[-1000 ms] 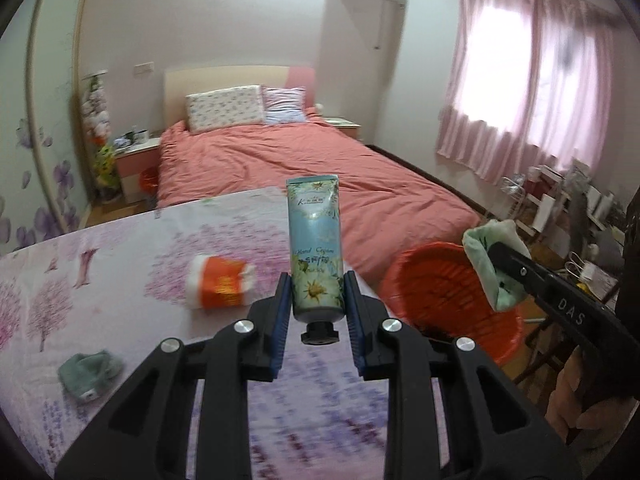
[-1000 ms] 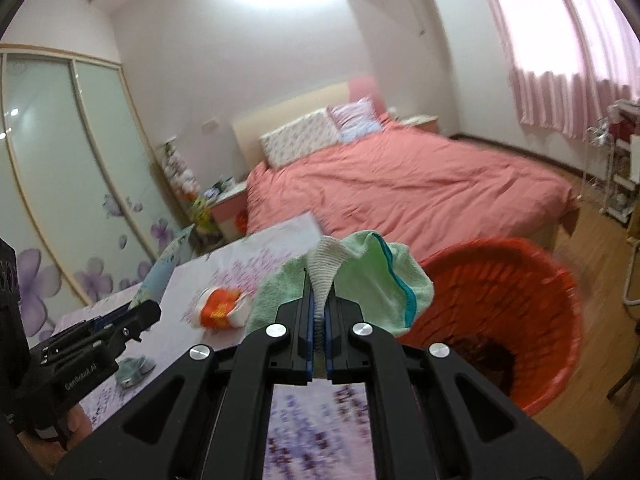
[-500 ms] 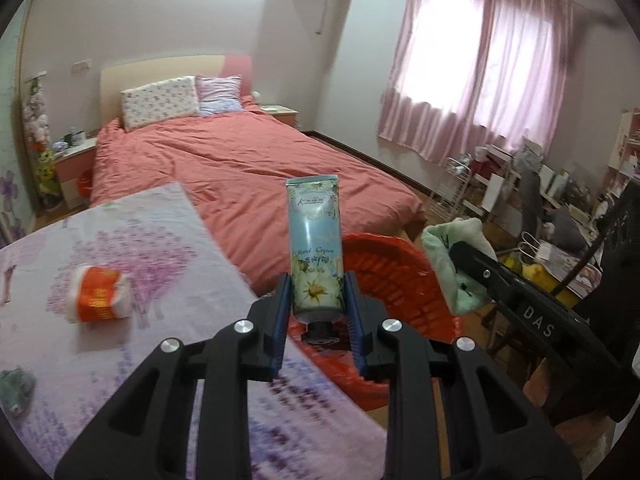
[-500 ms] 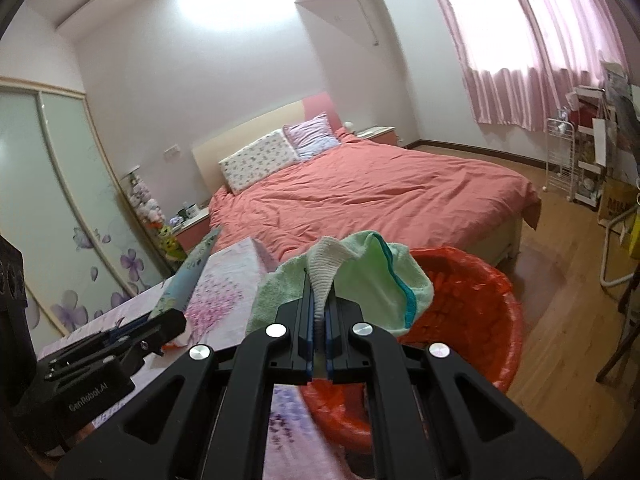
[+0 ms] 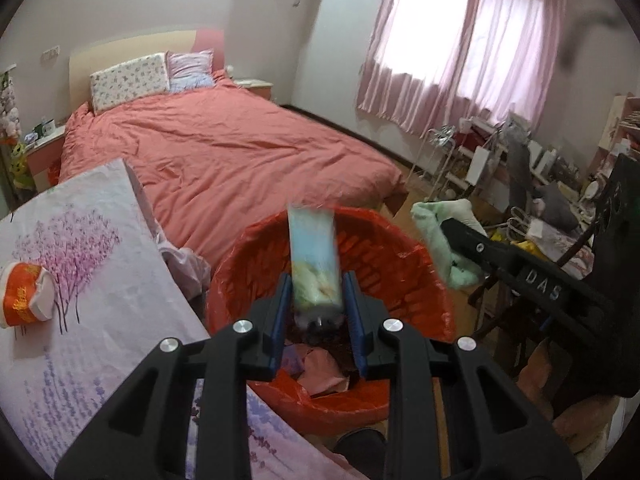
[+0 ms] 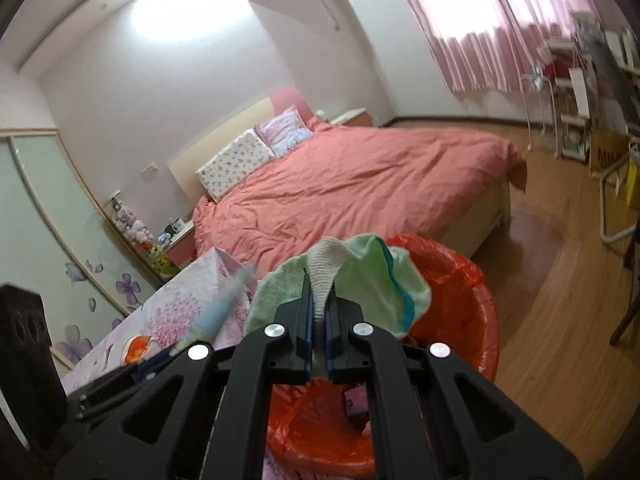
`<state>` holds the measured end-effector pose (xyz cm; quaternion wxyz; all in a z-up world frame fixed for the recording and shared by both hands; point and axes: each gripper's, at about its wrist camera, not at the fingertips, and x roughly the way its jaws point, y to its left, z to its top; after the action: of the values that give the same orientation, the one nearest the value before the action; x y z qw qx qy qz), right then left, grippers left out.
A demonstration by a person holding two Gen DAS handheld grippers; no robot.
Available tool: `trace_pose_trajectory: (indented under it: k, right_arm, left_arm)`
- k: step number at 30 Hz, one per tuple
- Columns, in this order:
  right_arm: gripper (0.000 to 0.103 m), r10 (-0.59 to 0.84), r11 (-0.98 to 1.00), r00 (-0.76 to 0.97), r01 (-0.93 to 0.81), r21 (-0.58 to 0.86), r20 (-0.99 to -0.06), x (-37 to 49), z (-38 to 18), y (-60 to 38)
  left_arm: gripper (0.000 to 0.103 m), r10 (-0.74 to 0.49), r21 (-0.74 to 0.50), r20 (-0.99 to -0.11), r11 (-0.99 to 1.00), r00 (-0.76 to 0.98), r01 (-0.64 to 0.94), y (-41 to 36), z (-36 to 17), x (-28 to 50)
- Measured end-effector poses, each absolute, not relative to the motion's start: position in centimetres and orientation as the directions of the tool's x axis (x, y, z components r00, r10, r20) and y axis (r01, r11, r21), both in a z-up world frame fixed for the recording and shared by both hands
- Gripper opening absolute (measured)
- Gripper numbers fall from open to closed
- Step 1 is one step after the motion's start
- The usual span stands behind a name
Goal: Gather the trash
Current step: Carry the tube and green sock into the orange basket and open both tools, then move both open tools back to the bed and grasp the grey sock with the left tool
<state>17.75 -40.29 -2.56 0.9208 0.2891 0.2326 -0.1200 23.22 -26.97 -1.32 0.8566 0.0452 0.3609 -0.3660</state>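
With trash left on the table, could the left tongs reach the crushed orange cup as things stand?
Likely not yet: the left tongs have the tube between their fingers over the red bin. Nothing lies between them and the orange cup on the table.

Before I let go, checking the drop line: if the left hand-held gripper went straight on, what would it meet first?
Probably the red bin: the left hand-held gripper points into its mouth, tube leading. Depth is unclear.
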Motion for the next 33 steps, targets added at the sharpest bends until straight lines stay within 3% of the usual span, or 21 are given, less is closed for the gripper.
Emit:
trace_pose_trajectory:
  k: [3, 9, 19, 24, 33]
  right_arm:
    - [0.022, -0.073, 0.789, 0.844, 0.374, 0.487, -0.531, 18.2, -3.8, -40.8]
    - [0.046, -0.099, 0.791, 0.824, 0.405, 0.458, -0.557, 17.4, -4.3, -40.0]
    - [0.063, -0.171, 0.857, 0.810, 0.403, 0.321, -0.561, 17.5, -2.5, -36.1]
    - [0.079, -0.174, 0.897, 0.813, 0.364, 0.252, -0.555, 18.1, -1.9, -32.6]
    - [0.083, -0.107, 0.943, 0.801, 0.270, 0.195, -0.589, 19.8, -2.1, -26.8]
  left_arm:
    - [0.045, -0.563, -0.171, -0.672, 0.750, 0.481, 0.639, -26.9, -2.2, 23.7]
    - [0.054, -0.493, -0.106, -0.682, 0.797, 0.540, 0.594, -24.3, -2.7, 24.3]
    - [0.073, -0.353, 0.014, -0.656, 0.878, 0.667, 0.479, -15.3, -2.1, 23.1]
    - [0.082, -0.266, 0.040, -0.656, 0.922, 0.706, 0.384, -8.8, -2.1, 23.4]
    - [0.084, -0.030, 0.090, -0.674, 0.988, 0.738, 0.122, 5.5, -3.1, 24.7]
